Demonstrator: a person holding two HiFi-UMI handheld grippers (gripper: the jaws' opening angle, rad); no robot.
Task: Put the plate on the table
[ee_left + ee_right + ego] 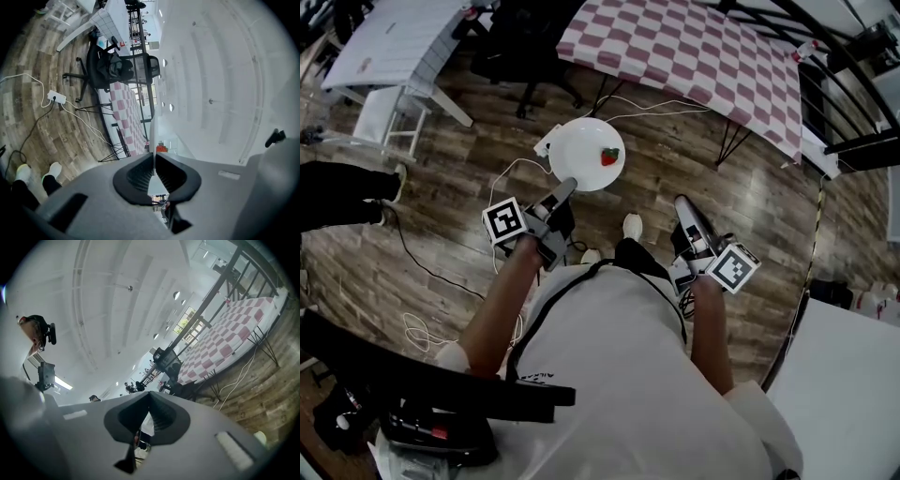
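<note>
Left claw (153,164): nearly shut, its pads pinching the thin near rim of the plate (587,153); nothing else sits between them.
Plate: white and round, carried level in the air above the wooden floor, short of the near edge of the checked desk (694,56) and not yet over it.
Grip reason: probably taken by one rim so the far side can reach the checked desk first. The whole plate hangs out past the pinch, so any sag would tip it.
Red fruit (609,156): a strawberry by the look of it, lying on the half of the plate toward the checked desk. Keeping the plate level seems meant to stop it rolling.
Right claw (149,401): jaws together and empty, pointing toward the checked desk, well apart from the plate and free to steady the rim.
Desk edge: nothing shows on the near part of the red-and-white cloth, so there is landing room along it. The plate must clear the cloth's hem first.
Black legs (733,141): thin, splayed out below the checked desk's near edge.
White cables (647,112): on the floor just before the checked desk, with a power strip (56,97) nearby; likely a snag for feet.
Black chair (525,66): beside the checked desk's left corner, narrowing that approach.
Black frame (848,75): crosses above the checked desk's right end, so the middle looks more open.
Stage: judged as the carry, with the set-down not yet begun.
</note>
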